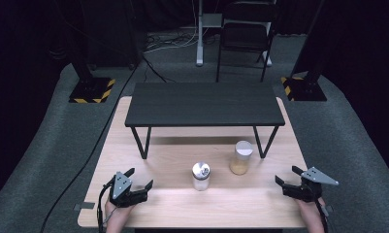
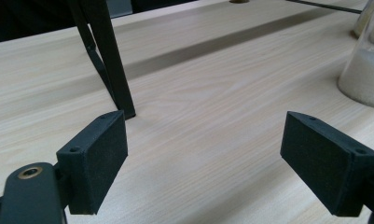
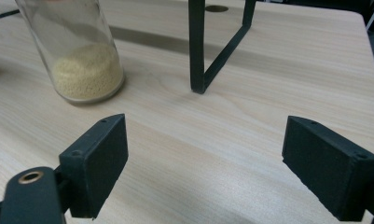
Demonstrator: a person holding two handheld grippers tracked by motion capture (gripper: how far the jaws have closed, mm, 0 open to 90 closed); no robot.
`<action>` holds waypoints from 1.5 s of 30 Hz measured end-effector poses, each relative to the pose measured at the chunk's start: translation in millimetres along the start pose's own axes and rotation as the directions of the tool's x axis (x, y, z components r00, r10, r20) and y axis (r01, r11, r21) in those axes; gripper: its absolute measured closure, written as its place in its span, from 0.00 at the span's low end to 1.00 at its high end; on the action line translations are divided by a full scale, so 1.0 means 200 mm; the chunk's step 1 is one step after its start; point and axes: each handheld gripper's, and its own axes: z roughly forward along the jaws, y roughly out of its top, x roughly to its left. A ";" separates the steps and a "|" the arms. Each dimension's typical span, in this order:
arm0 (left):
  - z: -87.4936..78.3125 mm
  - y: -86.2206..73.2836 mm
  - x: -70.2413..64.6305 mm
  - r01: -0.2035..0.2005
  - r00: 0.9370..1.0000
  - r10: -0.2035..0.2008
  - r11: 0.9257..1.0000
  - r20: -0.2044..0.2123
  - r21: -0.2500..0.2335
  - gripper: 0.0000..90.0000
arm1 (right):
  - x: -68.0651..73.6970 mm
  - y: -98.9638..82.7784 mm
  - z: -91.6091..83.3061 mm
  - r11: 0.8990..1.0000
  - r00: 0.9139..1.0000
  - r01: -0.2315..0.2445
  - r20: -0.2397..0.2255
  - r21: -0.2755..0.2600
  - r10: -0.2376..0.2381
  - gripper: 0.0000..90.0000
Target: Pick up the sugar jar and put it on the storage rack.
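In the high view, the left gripper is sitting at the lower left of the frame over the wooden table, its jaws spread apart with nothing between them. Just right of it, toward the bottom centre, a jar with a metal lid is standing upright. Slightly higher and further right, a jar of yellow grains is standing near the leg of a black shelf. At the lower right, the right gripper is resting with its jaws also spread and empty.
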 end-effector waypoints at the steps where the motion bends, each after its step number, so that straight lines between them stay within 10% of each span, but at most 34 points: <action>1: 0.00 0.00 0.00 -0.003 1.000 0.003 1.000 0.003 0.005 0.16 | -0.01 0.00 0.00 1.000 1.000 -0.003 0.000 0.004 0.003 0.15; 31: 0.02 0.03 0.00 0.009 1.000 -0.009 0.999 0.018 0.041 0.12 | -0.03 0.01 0.01 0.999 0.999 -0.033 -0.013 0.018 0.033 0.14; 45: 0.03 0.11 -0.02 -0.045 0.990 0.041 0.999 0.134 0.030 0.12 | -0.03 0.02 0.01 0.999 0.999 -0.041 -0.012 0.028 0.041 0.13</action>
